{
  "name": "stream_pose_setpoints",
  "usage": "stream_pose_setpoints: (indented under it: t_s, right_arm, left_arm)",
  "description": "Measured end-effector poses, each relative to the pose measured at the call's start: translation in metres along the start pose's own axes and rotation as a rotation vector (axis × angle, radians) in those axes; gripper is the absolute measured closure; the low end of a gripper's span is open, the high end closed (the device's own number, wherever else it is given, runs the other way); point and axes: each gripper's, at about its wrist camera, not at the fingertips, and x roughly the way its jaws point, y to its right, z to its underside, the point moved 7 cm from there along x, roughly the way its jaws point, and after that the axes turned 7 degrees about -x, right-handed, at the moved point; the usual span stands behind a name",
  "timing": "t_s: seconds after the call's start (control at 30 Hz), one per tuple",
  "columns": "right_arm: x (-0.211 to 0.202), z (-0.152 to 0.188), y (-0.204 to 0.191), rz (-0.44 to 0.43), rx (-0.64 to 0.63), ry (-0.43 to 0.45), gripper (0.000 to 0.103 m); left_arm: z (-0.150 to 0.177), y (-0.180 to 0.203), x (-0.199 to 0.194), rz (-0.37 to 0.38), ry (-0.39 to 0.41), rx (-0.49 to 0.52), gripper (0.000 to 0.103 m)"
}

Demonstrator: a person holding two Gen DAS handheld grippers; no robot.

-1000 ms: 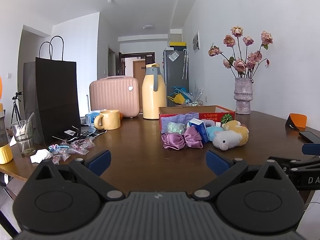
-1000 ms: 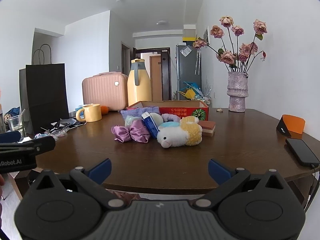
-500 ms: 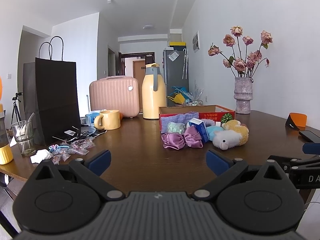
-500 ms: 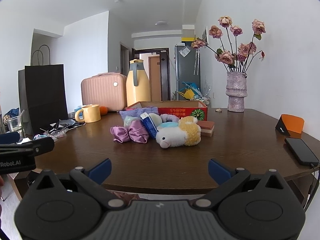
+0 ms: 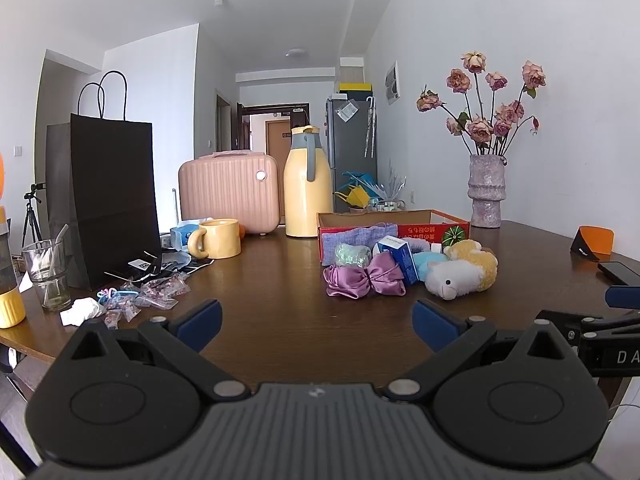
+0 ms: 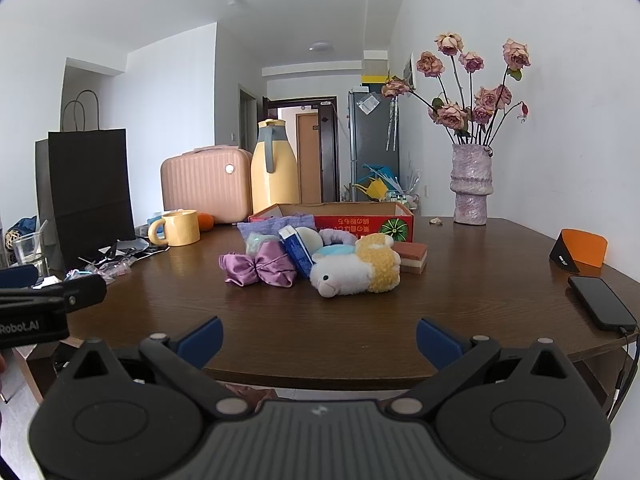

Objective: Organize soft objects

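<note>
Looking forward from each wrist, low over the near edge of the wooden table (image 5: 280,320), along spread blue fingertips (image 5: 200,322) toward the far hallway. Sitting side by side, left view further left, each catching the other gripper at its edge. Sharing the purple bow (image 5: 364,278), plush sheep (image 6: 354,270), red box (image 6: 360,222) and flower vase (image 5: 486,192).
</note>
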Motion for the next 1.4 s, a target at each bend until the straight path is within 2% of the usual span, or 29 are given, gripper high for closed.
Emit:
stream_pose_setpoints:
  t_s: [1.13,1.4]
  right_arm:
    - [0.002,0.002,0.001,0.006,0.006,0.000,0.000]
    - [0.008,0.001,0.013,0.044,-0.003,0.028,0.000]
  left_arm:
    - [0.000,0.001,0.001,0.000,-0.002,0.001,0.000]
    - [-0.005,0.001,0.010,0.006,0.021,-0.002,0.000]
